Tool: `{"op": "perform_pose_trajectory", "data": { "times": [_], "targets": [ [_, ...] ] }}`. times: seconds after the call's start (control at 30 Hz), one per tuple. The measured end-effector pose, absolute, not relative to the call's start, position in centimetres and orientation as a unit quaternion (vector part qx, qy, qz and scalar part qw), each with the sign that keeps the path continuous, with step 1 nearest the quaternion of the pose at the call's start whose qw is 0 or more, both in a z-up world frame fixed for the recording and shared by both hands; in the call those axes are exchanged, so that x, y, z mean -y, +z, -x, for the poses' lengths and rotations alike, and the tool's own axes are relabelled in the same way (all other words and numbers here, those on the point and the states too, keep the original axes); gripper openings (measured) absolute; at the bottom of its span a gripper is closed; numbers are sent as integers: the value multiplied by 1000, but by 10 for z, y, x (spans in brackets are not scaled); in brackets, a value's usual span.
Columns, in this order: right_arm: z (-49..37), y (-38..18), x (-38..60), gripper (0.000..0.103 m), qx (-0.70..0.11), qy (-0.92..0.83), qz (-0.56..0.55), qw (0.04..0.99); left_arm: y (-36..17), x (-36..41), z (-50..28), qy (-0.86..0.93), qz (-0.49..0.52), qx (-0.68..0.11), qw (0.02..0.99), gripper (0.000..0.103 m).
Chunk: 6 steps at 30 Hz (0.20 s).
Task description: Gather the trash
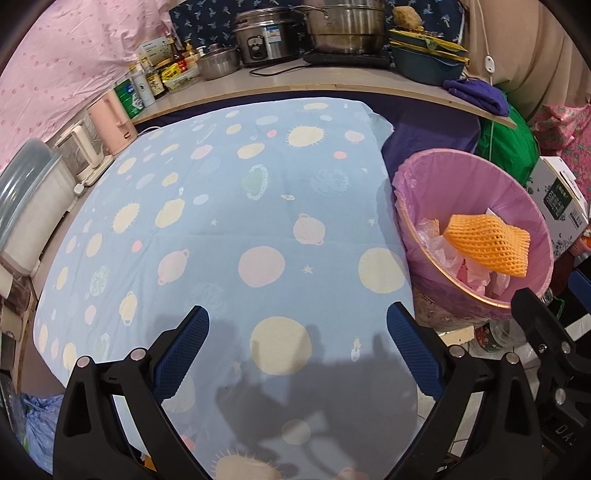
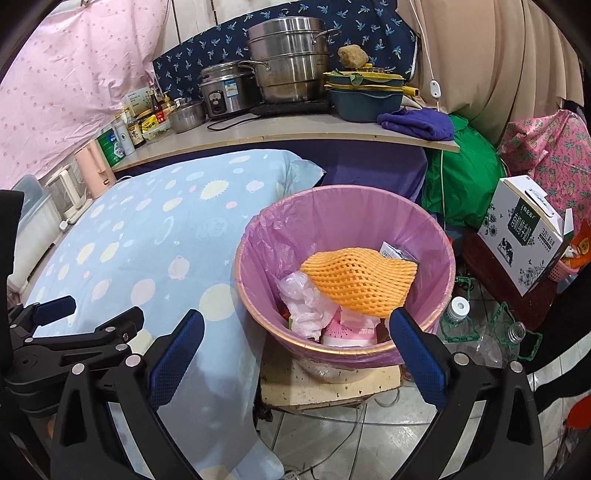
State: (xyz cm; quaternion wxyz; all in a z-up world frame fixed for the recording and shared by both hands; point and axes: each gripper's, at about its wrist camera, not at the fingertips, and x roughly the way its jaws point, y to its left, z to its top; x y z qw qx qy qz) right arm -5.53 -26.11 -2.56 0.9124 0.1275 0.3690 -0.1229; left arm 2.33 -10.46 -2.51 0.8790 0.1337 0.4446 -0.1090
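Orange foam fruit net (image 2: 356,282) lies atop crumpled plastic inside the pink-lined trash bin (image 2: 436,236), at twelve o'clock from the right claw (image 2: 295,349), whose jaws gape wide and empty. Left claw (image 1: 297,345), equally spread and empty, hangs over the planet-print sheet (image 1: 221,206).

Pale blue tablecloth (image 1: 221,229) with pastel planets, pink-lined bin (image 2: 436,258), orange foam net (image 2: 358,280), navy leaf-print backdrop (image 2: 369,33)
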Motion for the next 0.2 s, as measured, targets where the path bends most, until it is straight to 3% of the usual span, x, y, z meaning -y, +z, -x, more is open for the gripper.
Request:
{"op": "perform_pose_trajectory", "data": {
  "times": [0.2],
  "targets": [
    [55,-29,264,97,-370,-124,-131,911,-27,108,-21,-113,-140,-444,878,93]
  ]
}}
